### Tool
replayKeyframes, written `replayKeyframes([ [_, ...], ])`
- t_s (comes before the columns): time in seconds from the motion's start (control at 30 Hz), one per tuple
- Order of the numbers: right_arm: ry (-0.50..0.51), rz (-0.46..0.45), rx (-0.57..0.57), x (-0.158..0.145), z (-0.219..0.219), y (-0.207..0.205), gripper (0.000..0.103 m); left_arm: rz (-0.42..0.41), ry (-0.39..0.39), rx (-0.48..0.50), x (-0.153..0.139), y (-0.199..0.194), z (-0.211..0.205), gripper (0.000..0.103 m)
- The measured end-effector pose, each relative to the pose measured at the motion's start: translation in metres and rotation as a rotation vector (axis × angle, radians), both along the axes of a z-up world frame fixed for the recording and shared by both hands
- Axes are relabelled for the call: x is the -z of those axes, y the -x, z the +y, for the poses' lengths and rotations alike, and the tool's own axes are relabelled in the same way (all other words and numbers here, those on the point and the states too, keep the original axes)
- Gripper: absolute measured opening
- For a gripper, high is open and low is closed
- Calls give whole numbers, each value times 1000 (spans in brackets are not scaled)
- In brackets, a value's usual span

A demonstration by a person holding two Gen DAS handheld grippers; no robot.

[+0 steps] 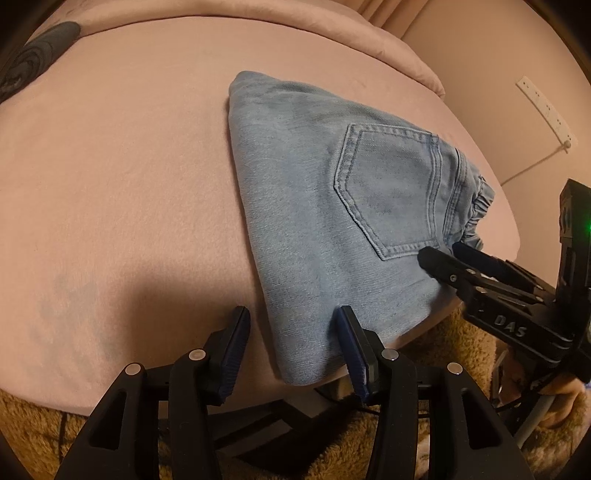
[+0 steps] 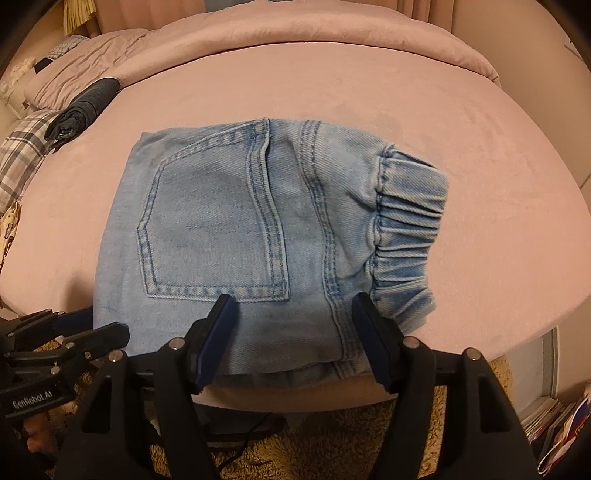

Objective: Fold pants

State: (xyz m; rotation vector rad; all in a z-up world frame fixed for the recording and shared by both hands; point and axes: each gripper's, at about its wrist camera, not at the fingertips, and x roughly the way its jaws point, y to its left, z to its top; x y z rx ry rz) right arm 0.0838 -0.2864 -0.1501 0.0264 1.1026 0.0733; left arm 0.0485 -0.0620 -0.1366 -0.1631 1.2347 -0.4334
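Light-blue jeans (image 1: 325, 221) (image 2: 236, 221) lie folded into a compact stack at the near edge of a pink bed (image 1: 110, 166) (image 2: 369, 81), back pocket up and elastic waistband to the right. My left gripper (image 1: 291, 317) (image 2: 103, 321) is open at the stack's near left corner, one finger over the sheet and one over the denim. The right gripper (image 2: 293, 306) (image 1: 443, 251) is open over the near edge by the waistband seam, with denim below its spread fingers. Neither one's pads press on the cloth.
A rolled dark grey garment (image 2: 85, 107) (image 1: 40, 51) lies at the far left of the bed beside a plaid pillow (image 2: 22, 155). A bunched pink duvet (image 2: 295, 26) lines the far side. A shaggy brown rug (image 2: 332, 443) covers the floor below.
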Motion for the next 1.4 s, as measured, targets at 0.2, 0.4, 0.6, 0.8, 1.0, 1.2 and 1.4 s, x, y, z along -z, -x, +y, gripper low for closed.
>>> replayKeyframes([
  [0.2, -235, -54, -9, -30, -34, 7, 70, -50, -57, 2, -27, -10, -6, 53],
  [0.4, -225, -208, 32, -68, -71, 19, 91, -111, -17, -76, -40, -27, 14, 74],
  [0.6, -249, -131, 126, -39, -99, 12, 94, -143, -18, -109, -34, -34, 27, 87],
  [0.8, -340, -58, 138, -13, -99, 5, 95, -82, -13, -97, -10, -29, 22, 89],
  [1.0, -407, 1, 92, 6, -90, -1, 95, -102, -38, -45, 3, -29, 2, 89],
  [1.2, -423, 18, 12, 17, -68, -12, 95, -60, -1, 31, 5, -52, -10, 90],
  [1.4, -446, 18, -15, 24, -62, -29, 95, -43, 60, 27, 4, -65, -6, 90],
])
